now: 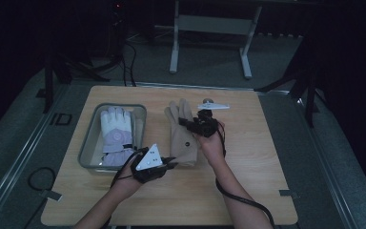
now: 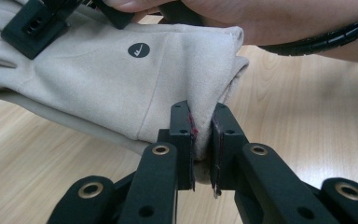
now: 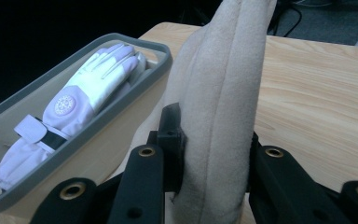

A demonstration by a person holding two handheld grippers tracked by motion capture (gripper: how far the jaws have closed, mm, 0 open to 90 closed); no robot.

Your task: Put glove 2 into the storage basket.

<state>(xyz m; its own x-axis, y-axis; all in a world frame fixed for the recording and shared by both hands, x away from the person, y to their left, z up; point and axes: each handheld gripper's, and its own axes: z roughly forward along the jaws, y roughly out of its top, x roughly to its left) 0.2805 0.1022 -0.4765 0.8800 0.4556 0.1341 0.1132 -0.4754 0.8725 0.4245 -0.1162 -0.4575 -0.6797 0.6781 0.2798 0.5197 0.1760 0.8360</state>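
A beige fleece glove [image 1: 180, 136] hangs a little above the wooden table [image 1: 248, 157], held at both ends. My left gripper [image 1: 173, 163] is shut on its cuff; in the left gripper view the cuff edge [image 2: 203, 126] is pinched between the pads. My right gripper [image 1: 187, 123] is shut on the glove's hand part, and in the right gripper view the thick beige fabric [image 3: 223, 74] stands between its jaws. The right gripper's jaw [image 2: 30, 28] shows at the far end of the glove [image 2: 93, 79].
A grey tray [image 1: 88, 138] stands on the table's left part with a white and lilac glove [image 1: 116, 132] in it; tray rim [image 3: 74, 145] and glove [image 3: 88, 88] lie close beside the beige glove. Behind the table stands a white frame [image 1: 174, 47].
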